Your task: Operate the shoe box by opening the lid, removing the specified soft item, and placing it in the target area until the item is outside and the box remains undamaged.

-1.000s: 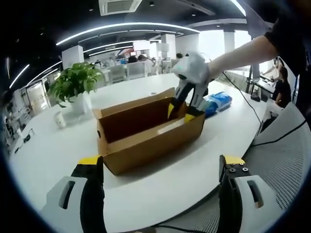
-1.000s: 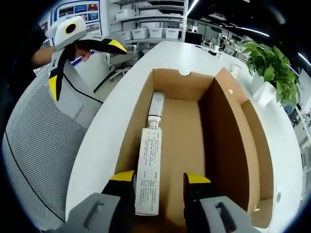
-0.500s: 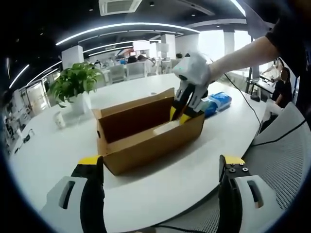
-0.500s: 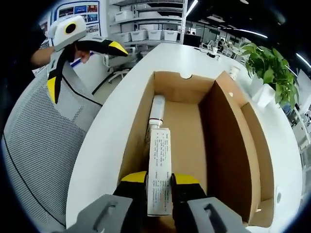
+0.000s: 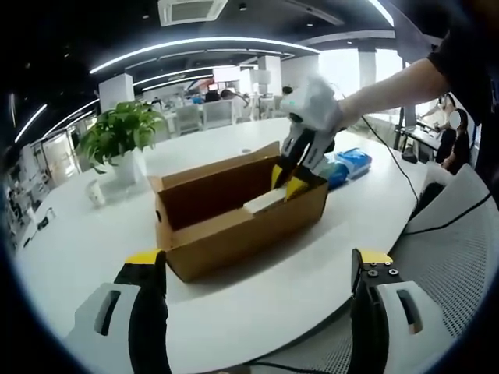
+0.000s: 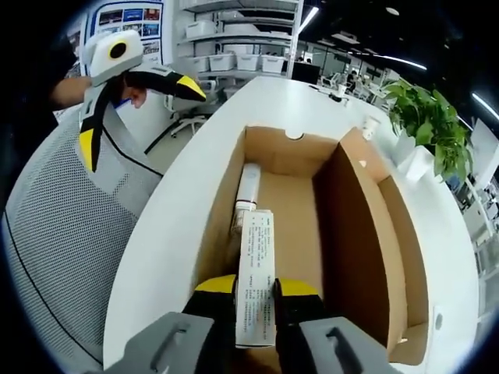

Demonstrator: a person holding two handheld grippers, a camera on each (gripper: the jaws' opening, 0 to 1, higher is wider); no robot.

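1. On the white table (image 5: 257, 300) stands the cardboard shoe box (image 5: 234, 222), lid already open: its flap (image 6: 374, 234) stands up along one long side, so the opening step reads as done.
2. Inside the box, the right gripper (image 6: 253, 292) has its yellow-tipped jaws clenched on the near end of a white tube (image 6: 253, 284) printed with small text. The tube's far end points toward the back wall of the box.
3. Seen in the left gripper view, the same right gripper (image 5: 295, 173) reaches over the far end of the box, and the tube (image 5: 263, 201) shows pale just above the front wall, tilted up at the held end. It appears partly lifted, not yet clear of the box.
4. A second white cylindrical piece (image 6: 249, 187) lies along the left inner wall beyond the held tube; whether it touches the tube cannot be told.
5. The left gripper (image 5: 257, 312) hangs well apart from the box on the near side of the table, jaws spread wide, holding nothing.
6. Judgement: removal is under way; what is left is to lift the tube out past the walls and set it down. No target area is marked in either view.
7. Box walls look unbent. A potted plant (image 5: 121, 136) and a blue packet (image 5: 349, 164) sit apart from the box.
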